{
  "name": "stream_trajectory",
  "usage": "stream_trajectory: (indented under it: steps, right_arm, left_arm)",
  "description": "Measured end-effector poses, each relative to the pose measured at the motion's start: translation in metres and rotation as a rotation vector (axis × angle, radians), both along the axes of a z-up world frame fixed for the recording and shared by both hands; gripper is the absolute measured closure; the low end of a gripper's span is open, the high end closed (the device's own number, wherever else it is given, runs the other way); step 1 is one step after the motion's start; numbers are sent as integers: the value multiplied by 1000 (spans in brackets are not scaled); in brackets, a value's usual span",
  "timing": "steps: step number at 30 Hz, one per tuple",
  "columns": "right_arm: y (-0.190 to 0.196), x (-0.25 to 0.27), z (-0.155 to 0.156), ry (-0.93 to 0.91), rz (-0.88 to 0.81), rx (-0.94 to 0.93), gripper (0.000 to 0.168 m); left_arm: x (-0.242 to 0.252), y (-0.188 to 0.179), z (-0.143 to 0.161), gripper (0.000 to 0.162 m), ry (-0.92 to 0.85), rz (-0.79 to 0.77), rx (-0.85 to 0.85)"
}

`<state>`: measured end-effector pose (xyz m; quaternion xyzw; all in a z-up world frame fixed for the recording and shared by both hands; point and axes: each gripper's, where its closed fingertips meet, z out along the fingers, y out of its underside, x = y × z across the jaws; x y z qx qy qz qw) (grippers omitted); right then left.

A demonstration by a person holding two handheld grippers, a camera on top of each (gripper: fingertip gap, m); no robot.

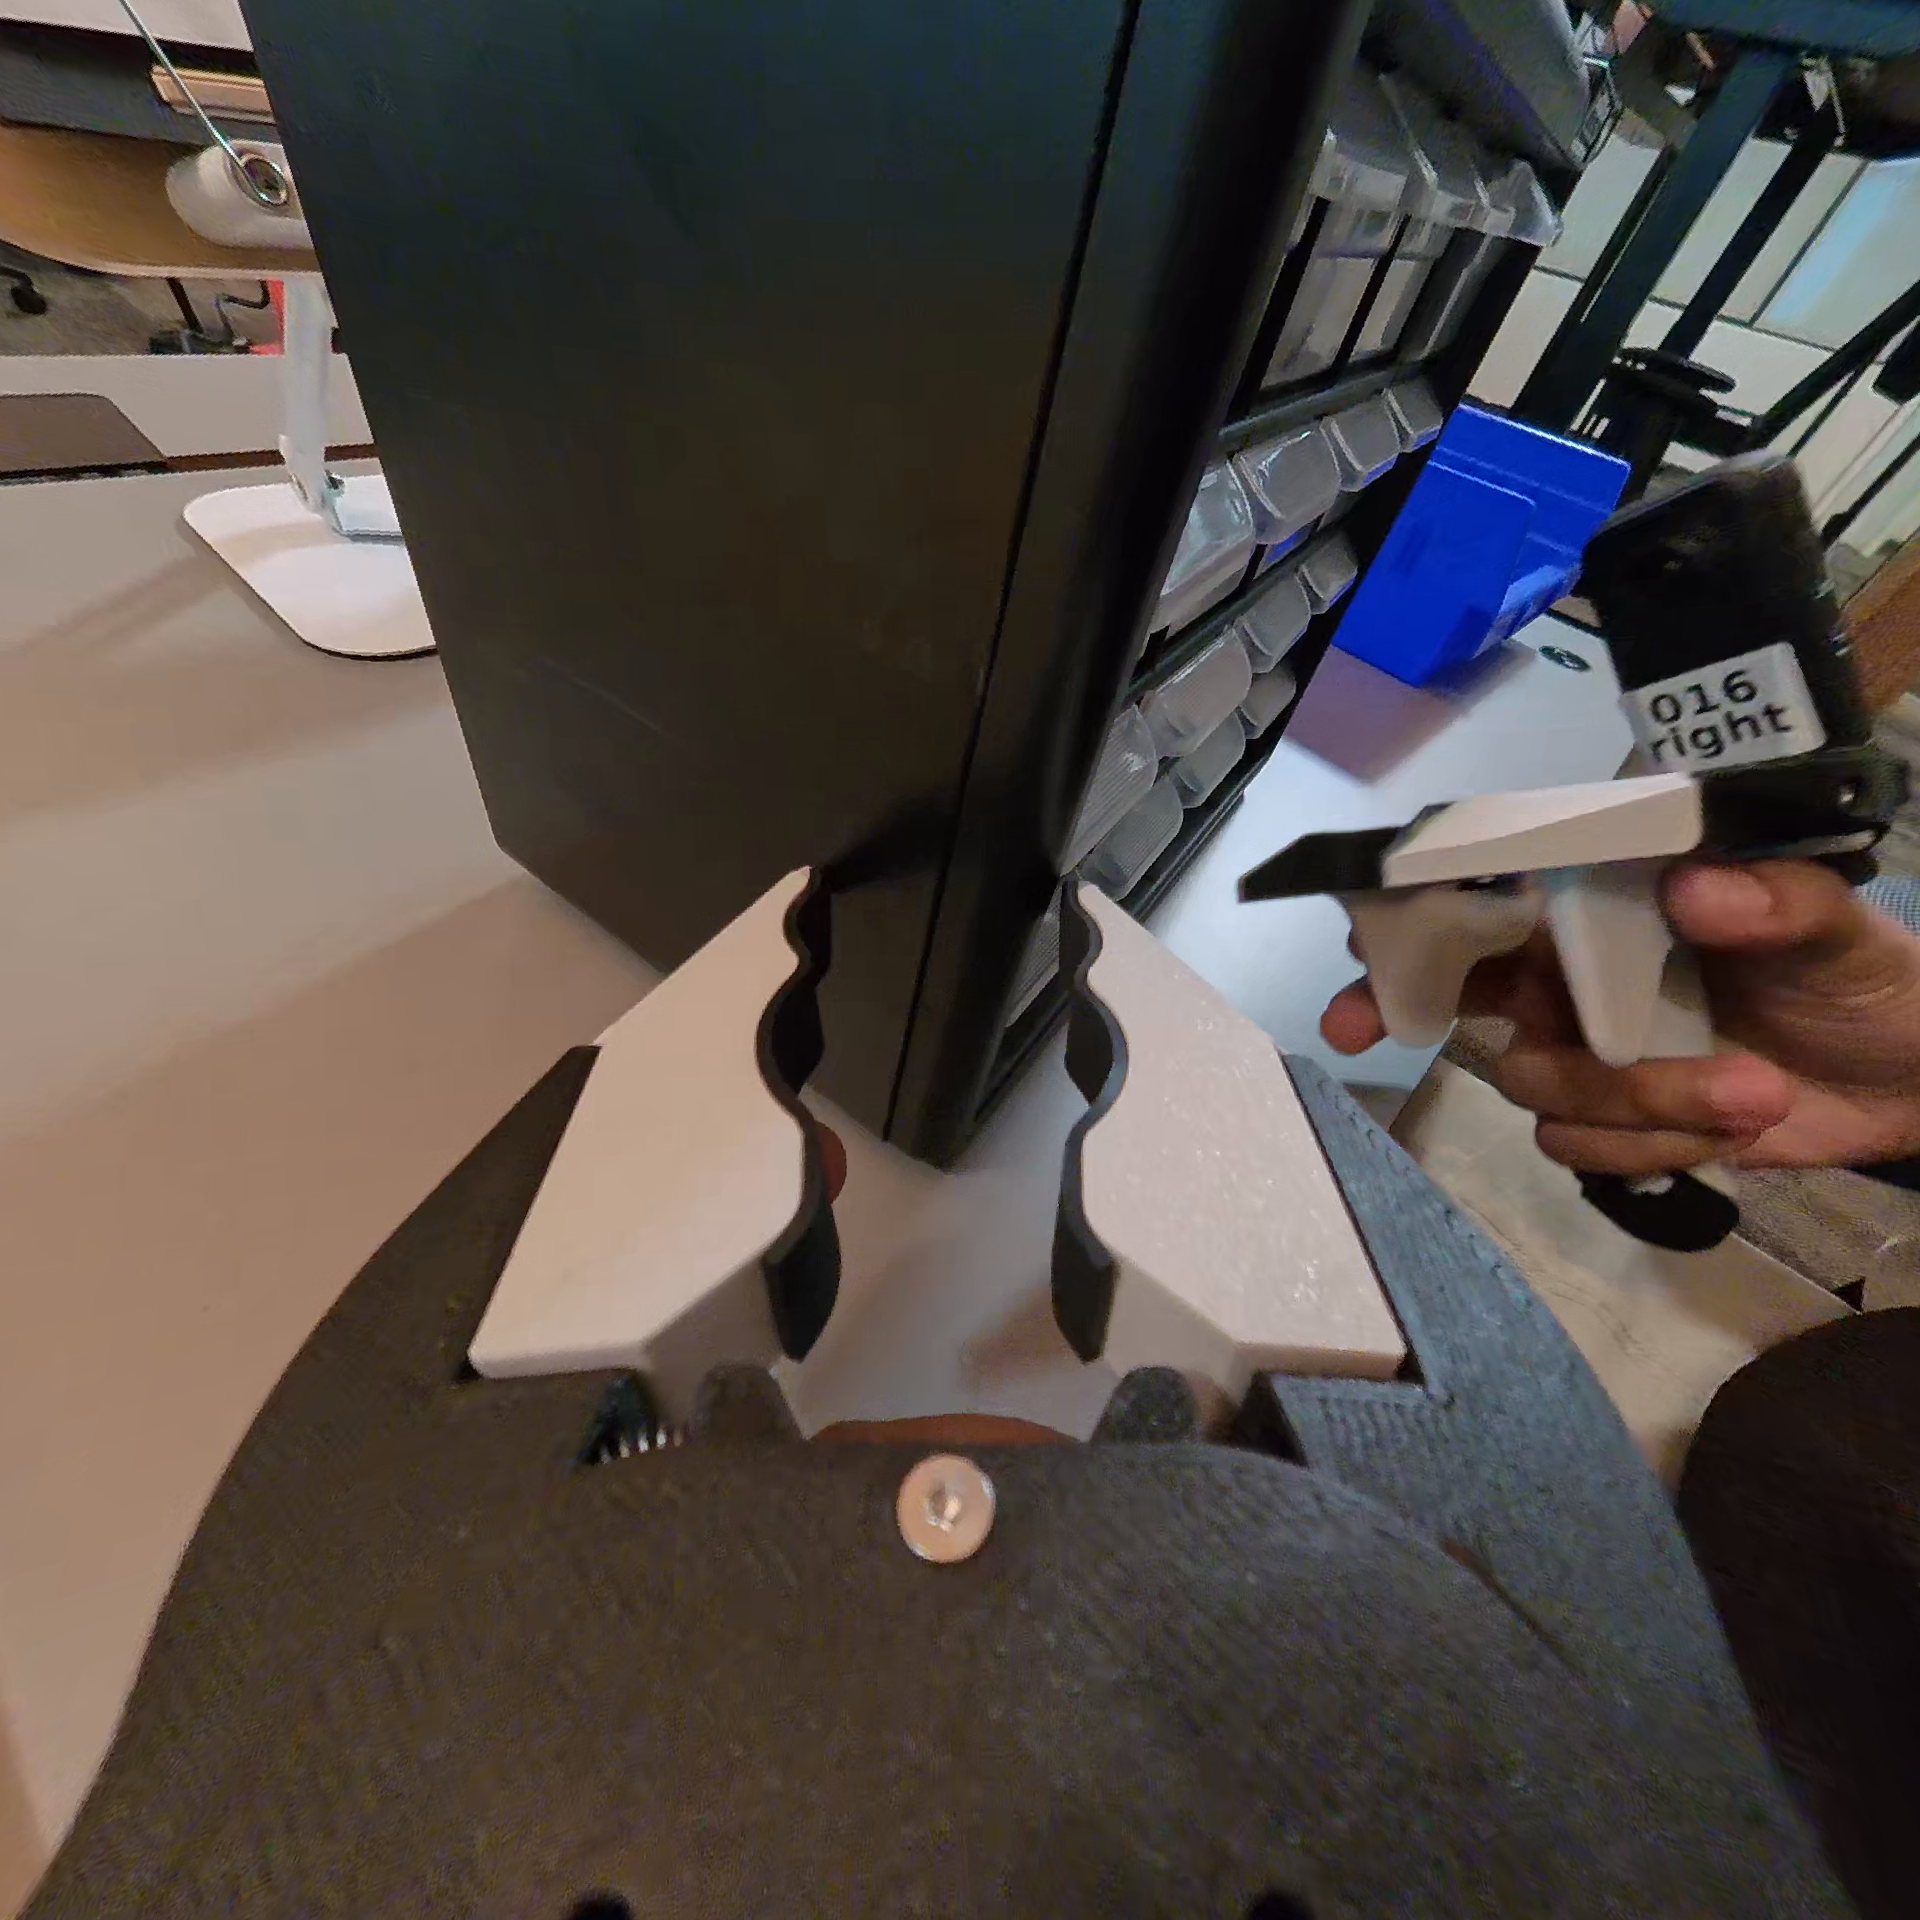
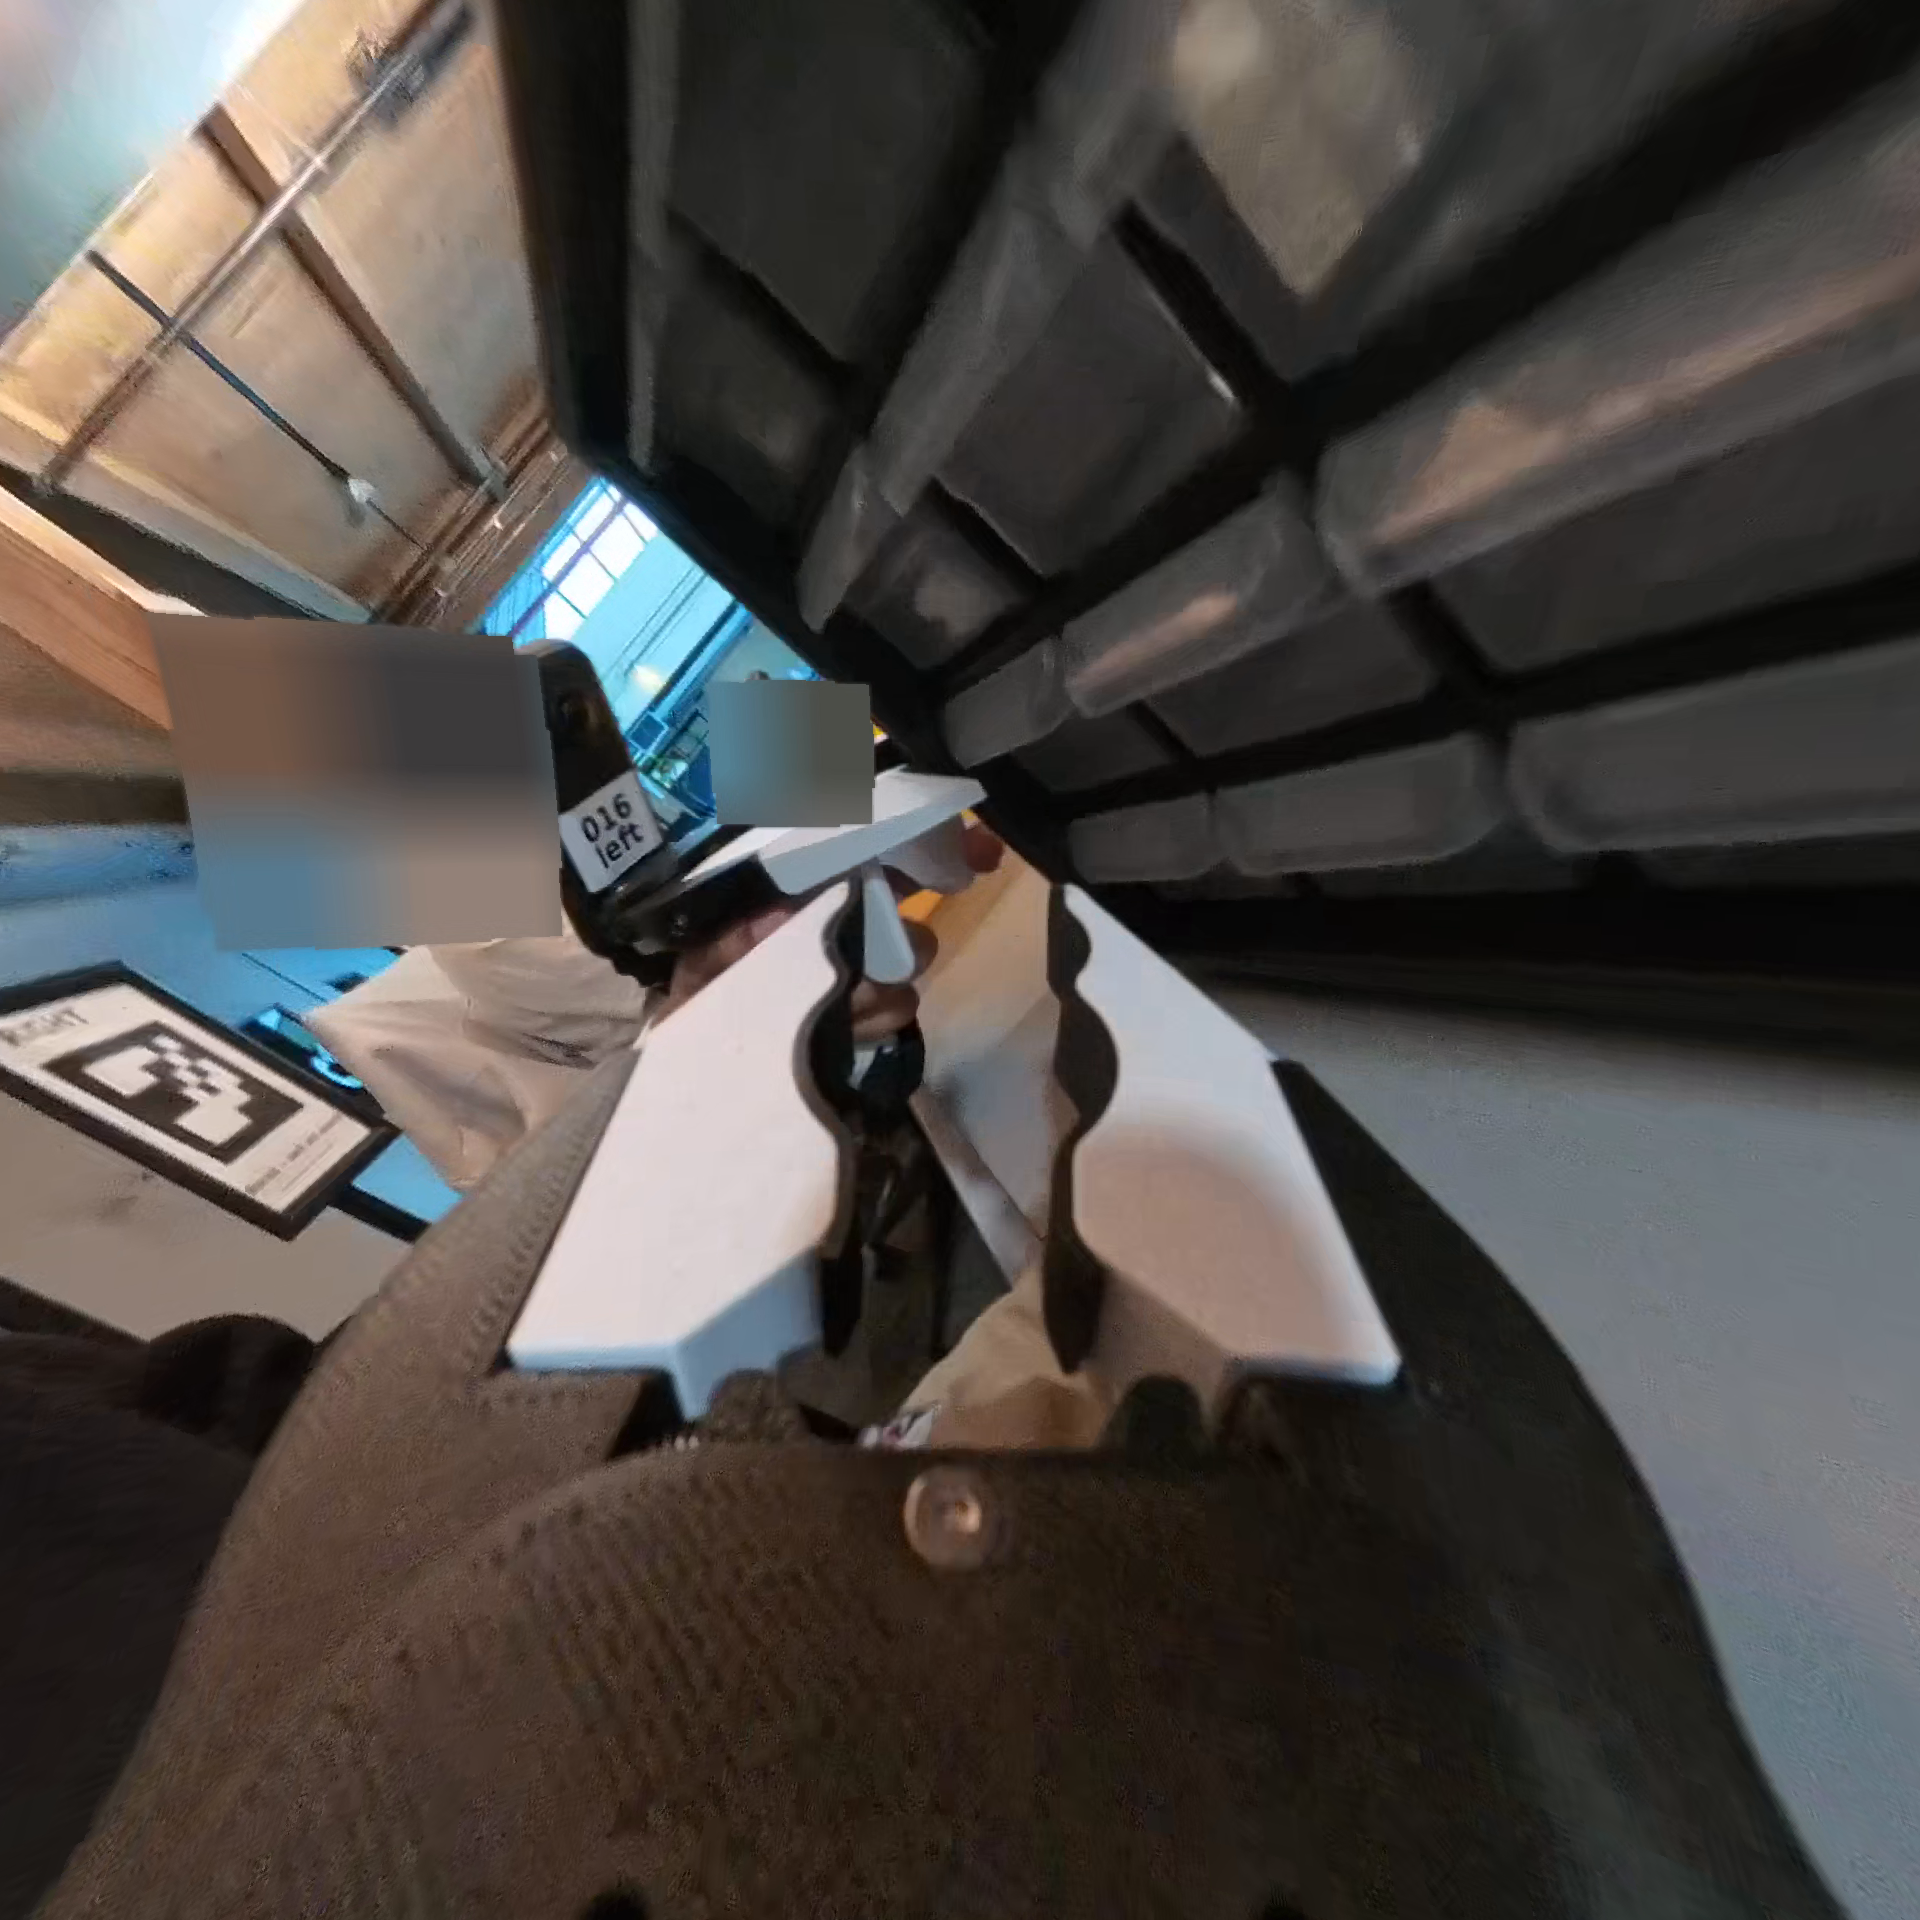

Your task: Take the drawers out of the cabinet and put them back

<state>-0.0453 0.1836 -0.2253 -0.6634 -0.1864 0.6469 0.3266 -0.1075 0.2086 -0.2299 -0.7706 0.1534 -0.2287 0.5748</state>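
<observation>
A black cabinet (image 1: pixel 727 468) stands on the pale table, its plain side panel facing the left wrist view. Its rows of small clear drawers (image 1: pixel 1216 686) face right, and all that I can see sit in their slots. My left gripper (image 1: pixel 945 894) is open, with the cabinet's lower front corner between its fingers; I cannot tell if they touch it. My right gripper (image 2: pixel 951 904) is open and empty, low in front of the drawers (image 2: pixel 1195 644) and tilted. It also shows in the left wrist view (image 1: pixel 1278 883), held by a hand. The left gripper also shows in the right wrist view (image 2: pixel 935 810), at the cabinet's corner.
A blue bin (image 1: pixel 1475 561) and a purple pad (image 1: pixel 1382 717) lie beyond the cabinet's front. A white stand base (image 1: pixel 312 561) sits on the table to the left. A black-and-white marker card (image 2: pixel 177 1091) lies at the left. The table edge (image 1: pixel 1558 1247) runs close on the right.
</observation>
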Motion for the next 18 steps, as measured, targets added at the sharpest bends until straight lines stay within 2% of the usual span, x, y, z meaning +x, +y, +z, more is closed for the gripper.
stream_trajectory:
  steps: [3,8,11,18]
  right_arm:
    - [7,-11,-7,-16,-47,30,135]
    - [18,-21,6,-28,-165,158,139]
    - [24,-25,6,1,-231,125,141]
    - [21,-26,4,97,-206,60,143]
  left_arm:
    - [0,0,0,120,-1,0,1]
    - [-1,0,-1,121,6,-1,4]
    - [-1,1,-2,121,6,-4,2]
    - [-2,-1,-9,120,13,-18,-42]
